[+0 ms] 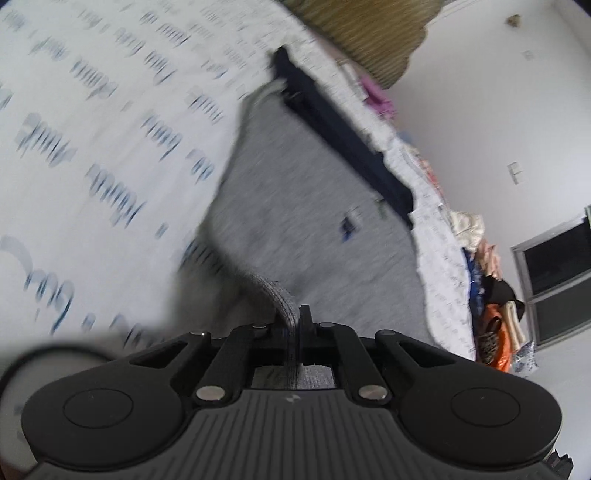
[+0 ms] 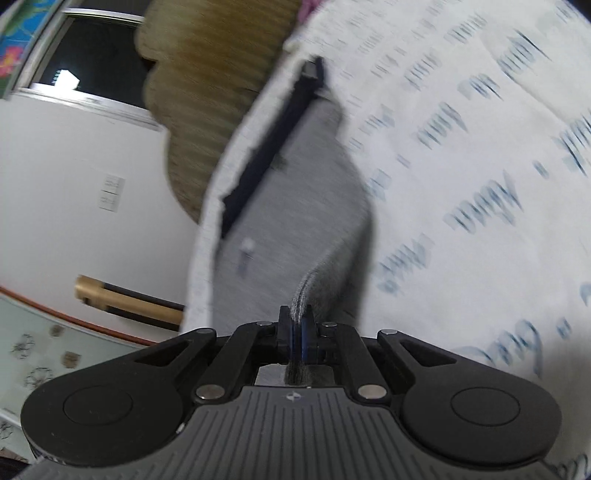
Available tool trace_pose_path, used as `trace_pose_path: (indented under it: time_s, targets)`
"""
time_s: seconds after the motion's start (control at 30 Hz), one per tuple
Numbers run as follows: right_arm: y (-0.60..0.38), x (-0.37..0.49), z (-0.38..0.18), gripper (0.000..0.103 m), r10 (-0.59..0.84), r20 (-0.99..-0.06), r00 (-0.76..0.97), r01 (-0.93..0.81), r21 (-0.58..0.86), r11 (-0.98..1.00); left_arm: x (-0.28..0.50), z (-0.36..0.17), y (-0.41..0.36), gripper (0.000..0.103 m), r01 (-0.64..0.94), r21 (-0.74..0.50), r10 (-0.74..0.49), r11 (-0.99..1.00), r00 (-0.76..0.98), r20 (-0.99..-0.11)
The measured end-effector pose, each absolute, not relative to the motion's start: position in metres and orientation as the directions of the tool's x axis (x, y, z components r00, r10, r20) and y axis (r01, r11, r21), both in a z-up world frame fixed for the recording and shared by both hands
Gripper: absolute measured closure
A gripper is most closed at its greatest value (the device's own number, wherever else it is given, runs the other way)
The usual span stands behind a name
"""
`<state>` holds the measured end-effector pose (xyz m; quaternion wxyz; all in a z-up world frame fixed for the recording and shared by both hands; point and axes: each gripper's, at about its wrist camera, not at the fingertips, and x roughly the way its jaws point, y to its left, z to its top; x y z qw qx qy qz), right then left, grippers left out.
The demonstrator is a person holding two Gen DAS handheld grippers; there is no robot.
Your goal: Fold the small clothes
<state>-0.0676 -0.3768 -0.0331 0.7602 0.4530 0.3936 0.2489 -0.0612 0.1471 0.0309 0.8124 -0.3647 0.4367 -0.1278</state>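
Note:
A small grey garment (image 1: 306, 206) with a dark navy band (image 1: 340, 129) along its far edge lies on a white bedsheet printed with blue script (image 1: 92, 129). My left gripper (image 1: 293, 317) is shut on a pinched fold of the grey cloth's near edge, which rises off the sheet into the jaws. In the right wrist view the same grey garment (image 2: 295, 192) with its navy band (image 2: 273, 144) stretches away, and my right gripper (image 2: 297, 317) is shut on another fold of its near edge. Both views are blurred by motion.
A tan striped cushion (image 1: 369, 33) sits at the head of the bed. A heap of mixed clothes (image 1: 487, 280) lies along the bed's far side by a white wall and dark window (image 1: 554, 273). The right wrist view shows a wooden rail (image 2: 125, 299) and floor (image 2: 44, 354) beside the bed.

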Motion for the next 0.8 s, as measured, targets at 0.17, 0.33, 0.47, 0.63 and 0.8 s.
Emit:
trace_pose_path:
  time_s: [0.17, 0.33, 0.47, 0.63, 0.8]
  targets:
    - [-0.381, -0.035, -0.007, 0.093, 0.748, -0.251, 0.614, -0.097, 0.917, 0.388, -0.024, 0.049, 0.146, 0.098, -0.061, -0.729, -0.548, 0.682, 0.617, -0.565]
    - [-0.384, 0.013, 0.005, 0.093, 0.728, -0.199, 0.656, -0.125, 0.923, 0.364, 0.019, 0.064, 0.155, 0.098, -0.056, -0.750, -0.537, 0.659, 0.664, -0.520]
    - [-0.386, 0.049, 0.007, 0.093, 0.718, -0.165, 0.676, -0.138, 0.929, 0.343, 0.059, 0.072, 0.159, 0.098, -0.054, -0.757, -0.519, 0.651, 0.696, -0.496]
    - [-0.385, 0.099, 0.006, 0.093, 0.717, -0.165, 0.678, -0.134, 0.930, 0.342, 0.107, 0.078, 0.160, 0.098, -0.042, -0.751, -0.505, 0.659, 0.716, -0.482]
    - [-0.384, 0.145, 0.005, 0.093, 0.717, -0.173, 0.675, -0.135, 0.927, 0.351, 0.157, 0.082, 0.155, 0.098, -0.024, -0.730, -0.498, 0.683, 0.716, -0.489]
